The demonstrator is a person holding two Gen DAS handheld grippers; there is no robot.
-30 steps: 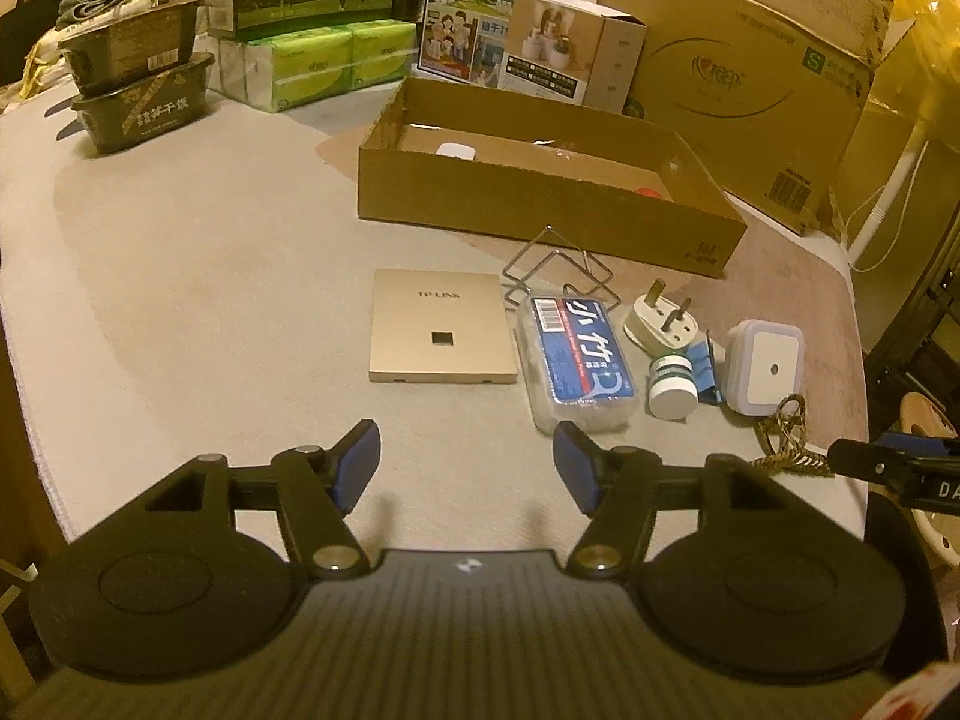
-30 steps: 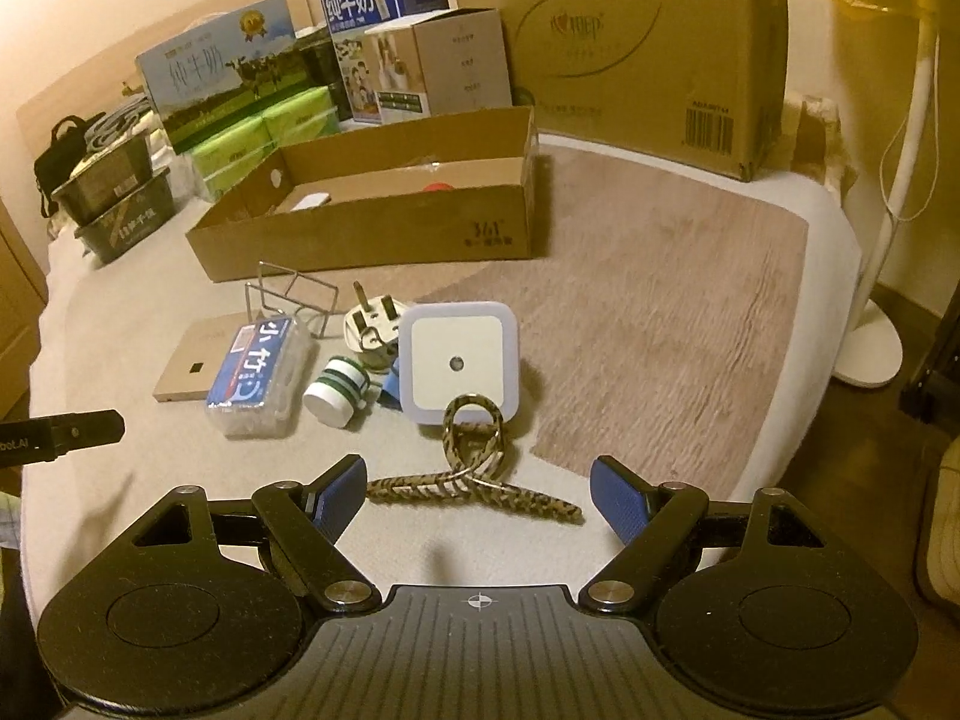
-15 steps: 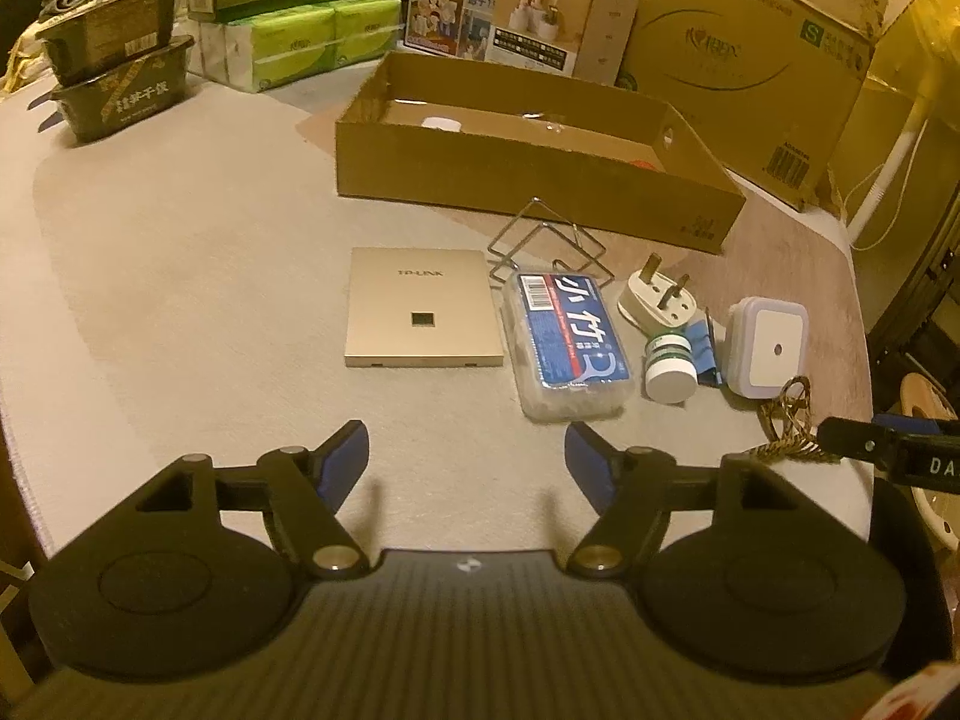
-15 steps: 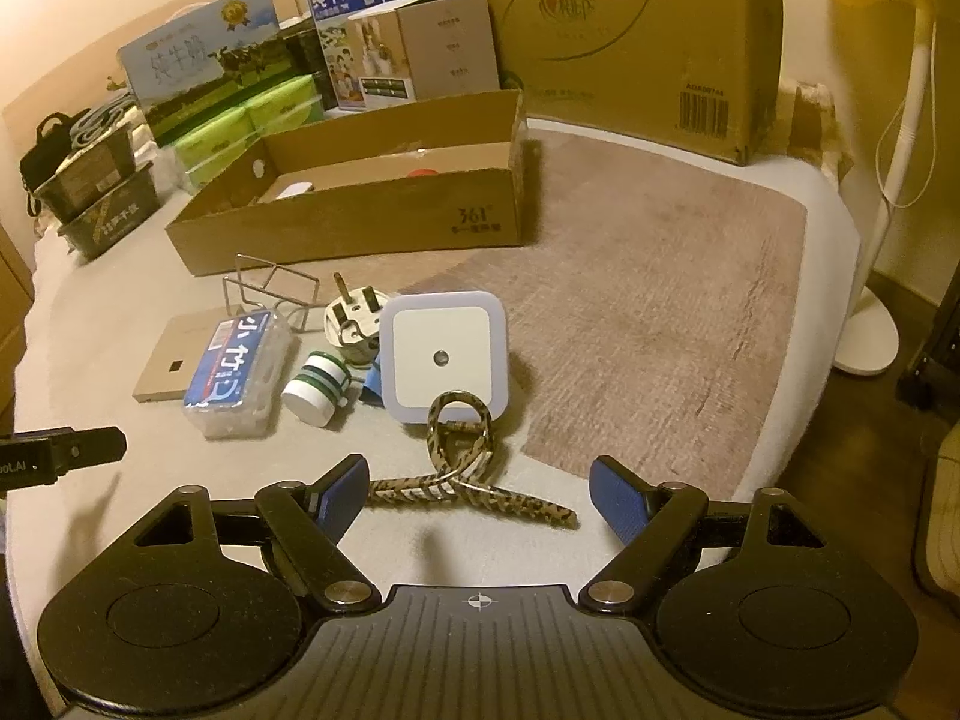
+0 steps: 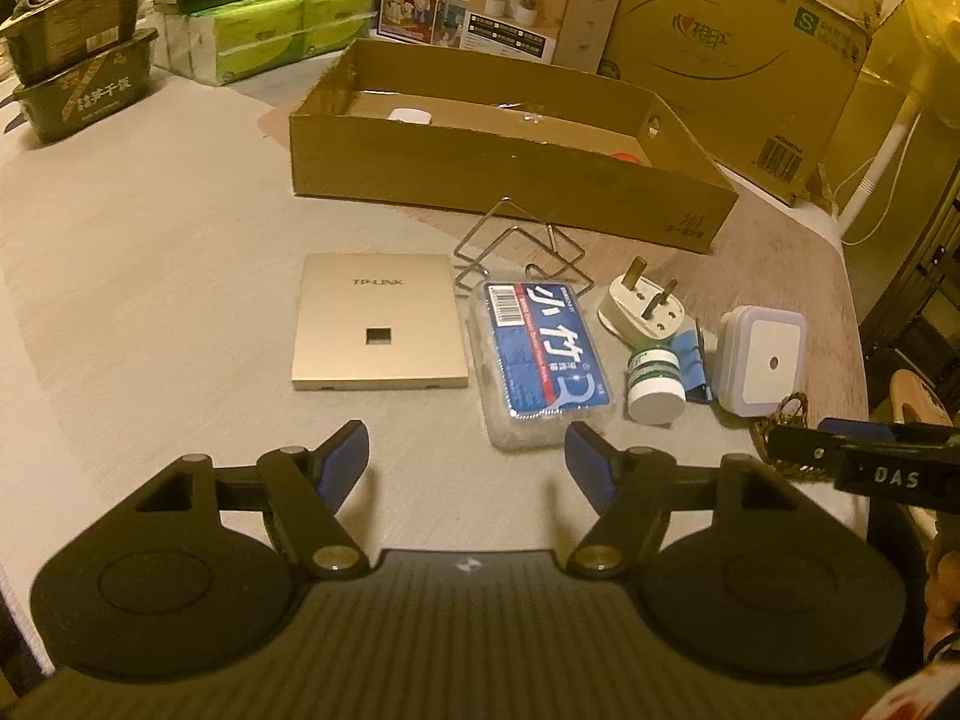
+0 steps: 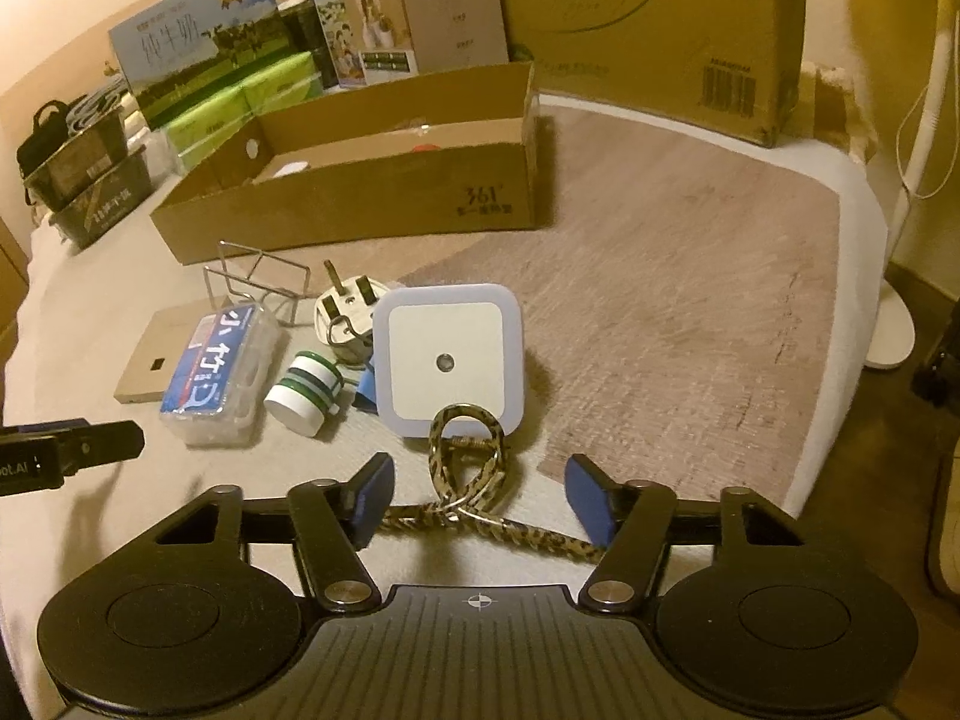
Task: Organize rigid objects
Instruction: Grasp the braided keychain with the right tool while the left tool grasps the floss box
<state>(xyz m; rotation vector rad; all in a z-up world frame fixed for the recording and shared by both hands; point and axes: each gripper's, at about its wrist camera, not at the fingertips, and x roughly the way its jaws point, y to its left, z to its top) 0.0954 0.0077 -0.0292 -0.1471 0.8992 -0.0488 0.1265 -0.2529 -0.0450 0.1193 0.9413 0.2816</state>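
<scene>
A row of items lies on the table: a gold TP-LINK panel point(image 5: 378, 324), a clear floss box with a blue label point(image 5: 543, 354), a wire stand point(image 5: 519, 249), a white plug point(image 5: 642, 309), a small green-and-white jar point(image 5: 655, 381), a white square night light point(image 6: 447, 360) and a leopard-pattern hair clip point(image 6: 468, 480). My left gripper point(image 5: 468, 459) is open and empty, just in front of the floss box. My right gripper point(image 6: 480, 498) is open, its fingers either side of the hair clip. A shallow cardboard box point(image 5: 510, 144) stands behind the items.
Milk cartons, green tissue packs point(image 5: 264, 30) and a large cardboard carton point(image 5: 738, 42) line the back. Dark tubs point(image 5: 78, 84) stand at the far left. A brown mat point(image 6: 678, 300) covers the right of the table, whose edge drops off beside a white fan stand point(image 6: 900, 180).
Both grippers have moved forward toward the items. The right gripper's fingers now flank the hair clip. Nothing on the table has moved.
</scene>
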